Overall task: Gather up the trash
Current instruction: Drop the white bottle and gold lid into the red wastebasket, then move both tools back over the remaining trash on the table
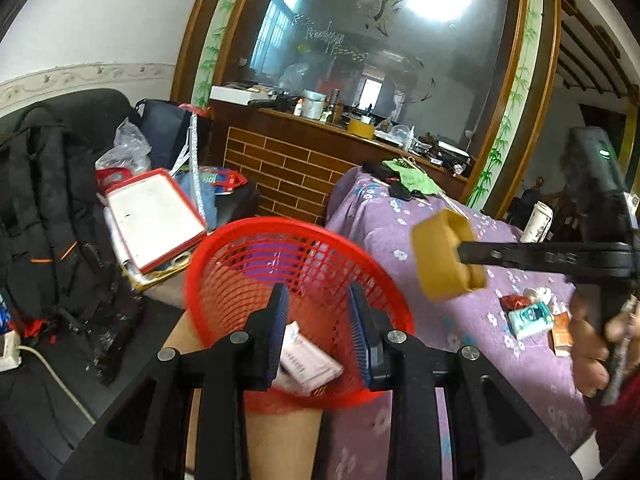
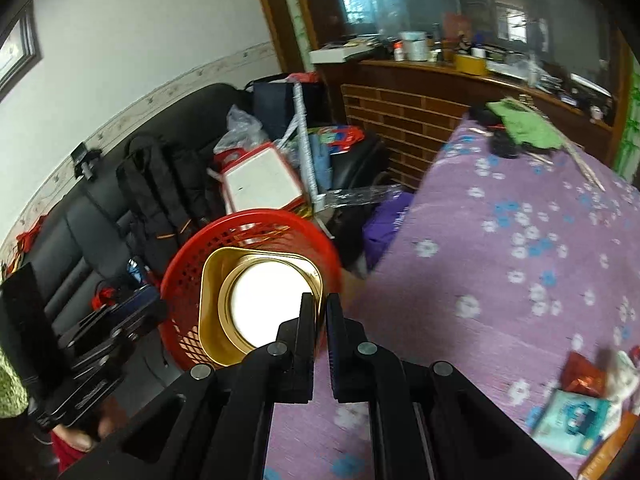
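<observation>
My left gripper point(image 1: 318, 296) is shut on the near rim of a red mesh basket point(image 1: 248, 264), held in the air beside the table's left edge. A white carton point(image 1: 308, 364) lies inside it. My right gripper point(image 2: 319, 300) is shut on the rim of a gold tin point(image 2: 256, 300) with a white inside. In the right wrist view the tin overlaps the basket's point(image 2: 188, 276) mouth. From the left wrist view, the tin point(image 1: 444, 256) hangs above the purple cloth, right of the basket. A teal tissue pack point(image 1: 530, 318), a red wrapper point(image 1: 514, 303) and an orange packet point(image 1: 560, 332) lie on the table.
The table wears a purple floral cloth point(image 1: 384, 224), with a green cloth point(image 1: 412, 178) at its far end. Left of it stands a black sofa with a backpack point(image 1: 48, 216) and a red-framed white board point(image 1: 154, 220). A wooden counter point(image 1: 300, 160) runs behind. A power strip point(image 1: 8, 350) lies at far left.
</observation>
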A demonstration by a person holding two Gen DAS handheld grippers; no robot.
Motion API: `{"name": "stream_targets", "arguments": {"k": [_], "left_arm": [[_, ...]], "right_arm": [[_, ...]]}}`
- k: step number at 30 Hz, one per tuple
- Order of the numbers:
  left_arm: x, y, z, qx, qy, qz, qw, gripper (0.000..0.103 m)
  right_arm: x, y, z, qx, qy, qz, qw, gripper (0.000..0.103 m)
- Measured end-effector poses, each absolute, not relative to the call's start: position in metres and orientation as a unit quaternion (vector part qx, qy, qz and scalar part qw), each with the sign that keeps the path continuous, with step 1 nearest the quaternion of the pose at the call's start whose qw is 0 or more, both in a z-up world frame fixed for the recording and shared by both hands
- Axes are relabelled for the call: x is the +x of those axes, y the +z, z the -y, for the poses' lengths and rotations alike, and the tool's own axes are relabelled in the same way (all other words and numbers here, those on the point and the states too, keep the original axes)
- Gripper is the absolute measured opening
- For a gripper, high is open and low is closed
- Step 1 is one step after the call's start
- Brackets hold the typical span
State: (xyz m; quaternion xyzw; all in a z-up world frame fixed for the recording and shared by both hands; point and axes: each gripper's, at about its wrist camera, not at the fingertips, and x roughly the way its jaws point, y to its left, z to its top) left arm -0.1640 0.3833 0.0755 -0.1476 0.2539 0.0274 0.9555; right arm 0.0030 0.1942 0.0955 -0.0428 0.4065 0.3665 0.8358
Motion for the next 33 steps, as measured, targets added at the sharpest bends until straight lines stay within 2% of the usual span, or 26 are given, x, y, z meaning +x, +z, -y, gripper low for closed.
{"name": "stream_targets", "arguments": {"k": [2,5,6,7,8,20,24,28,33], "left_arm": [[-0.170,0.073,-0.389,-0.142,0.040,-0.253,0.956,0.030],[-0.188,0.052,-0.404,-0.143,0.081,-0.244,0.956,0.051],[-0.193,0.043,-0.409,-0.154,0.083,-0.252,0.952,0.051],[-0.196,0.033,-0.414,-0.167,0.083,-0.266,0.946,0.051],[-0.200,0.027,-0.417,-0.173,0.091,-0.270,0.943,0.051],[-0.216,0.047,-0.429,-0.157,0.072,-0.253,0.952,0.058],[-0.220,0.061,-0.419,-0.121,0.070,-0.259,0.956,0.066],[-0.223,0.074,-0.402,-0.090,0.065,-0.258,0.960,0.066],[-0.226,0.089,-0.378,-0.069,0.052,-0.245,0.966,0.073]], "right_arm": [[0.002,0.092,-0.211,-0.046,0.375,-0.410,0.830,0.006],[-0.002,0.087,-0.233,-0.065,0.381,-0.410,0.826,0.010],[-0.002,0.083,-0.240,-0.072,0.381,-0.411,0.825,0.016],[-0.002,0.080,-0.244,-0.080,0.383,-0.413,0.822,0.031],[-0.001,0.076,-0.249,-0.091,0.384,-0.417,0.819,0.033],[-0.004,0.086,-0.200,-0.042,0.362,-0.416,0.833,0.034],[-0.008,0.089,-0.183,-0.031,0.363,-0.412,0.835,0.034],[-0.011,0.092,-0.167,-0.016,0.364,-0.412,0.835,0.034],[-0.019,0.095,-0.142,-0.020,0.355,-0.407,0.841,0.034]]}}
